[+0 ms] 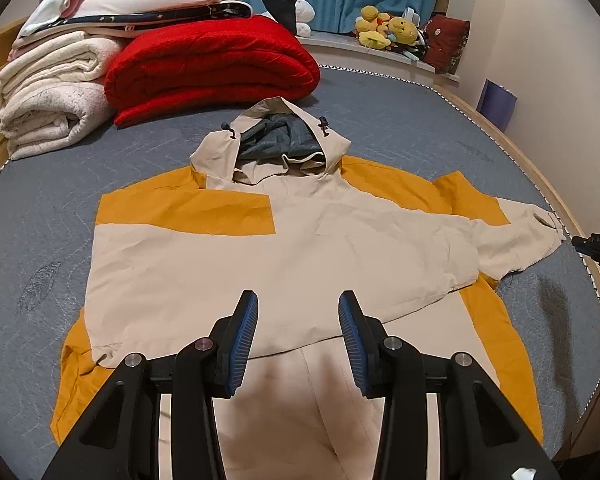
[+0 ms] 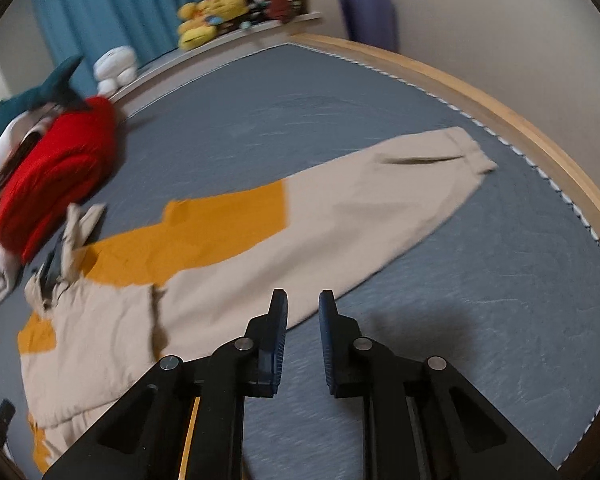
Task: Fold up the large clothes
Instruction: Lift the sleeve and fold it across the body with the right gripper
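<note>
Left tongs [image 1: 298, 336] are hovering wide open over the lower front of the jacket [image 1: 300, 240], gripping nothing. Right tongs [image 2: 303, 336] are sitting narrower but still parted, empty, over bare bed [image 2: 440, 320] just beside the near edge of the right sleeve [image 2: 360, 208].

The jacket is lying flat, front up, in the middle of the bed, hood [image 1: 276, 136] pointing away toward the bedding. One sleeve [image 1: 228, 264] is looking already folded across the chest, its cuff end reaching near the hem at the left side. The right sleeve is lying stretched out sideways, cuff [image 2: 474, 152] close to the bed's right edge, not yet folded in. So roughly one fold seems done; the second sleeve, the body fold and the hood are probably all left.

Room: plenty of open bed on the right and beyond the sleeve, though the wooden bed frame [image 2: 540, 128] is running near the cuff. Farther back, the red quilt [image 1: 212, 68] and the rolled white blankets [image 1: 48, 96] are crowding the far left, near the hood. Right view is motion-blurred, so fine creases are unreadable.
</note>
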Action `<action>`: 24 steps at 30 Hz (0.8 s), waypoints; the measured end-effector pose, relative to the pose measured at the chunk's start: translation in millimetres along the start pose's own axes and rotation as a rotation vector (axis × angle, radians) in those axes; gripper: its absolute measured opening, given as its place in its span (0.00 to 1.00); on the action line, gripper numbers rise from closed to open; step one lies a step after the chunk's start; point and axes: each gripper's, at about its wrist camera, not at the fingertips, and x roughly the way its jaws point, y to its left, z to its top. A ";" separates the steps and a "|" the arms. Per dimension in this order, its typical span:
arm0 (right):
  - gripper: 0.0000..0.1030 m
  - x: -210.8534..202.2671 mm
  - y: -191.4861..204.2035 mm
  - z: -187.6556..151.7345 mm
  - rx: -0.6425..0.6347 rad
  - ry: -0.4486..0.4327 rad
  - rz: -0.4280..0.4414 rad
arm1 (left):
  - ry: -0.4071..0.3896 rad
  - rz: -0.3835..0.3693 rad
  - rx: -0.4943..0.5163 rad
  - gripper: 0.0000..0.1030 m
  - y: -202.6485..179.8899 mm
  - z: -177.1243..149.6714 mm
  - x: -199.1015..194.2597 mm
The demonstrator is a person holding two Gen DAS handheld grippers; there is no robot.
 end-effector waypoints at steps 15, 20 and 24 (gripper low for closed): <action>0.41 84.2 -128.2 30.4 0.287 0.032 0.046 | 0.063 -0.007 -0.013 0.38 3.1 -4.6 24.1; 0.41 110.3 -145.5 22.6 0.397 0.021 0.096 | 0.080 -0.010 -0.020 0.38 3.8 -4.5 34.9; 0.41 135.1 -148.7 17.6 0.453 0.040 0.104 | 0.093 -0.006 -0.020 0.38 6.2 -3.2 44.0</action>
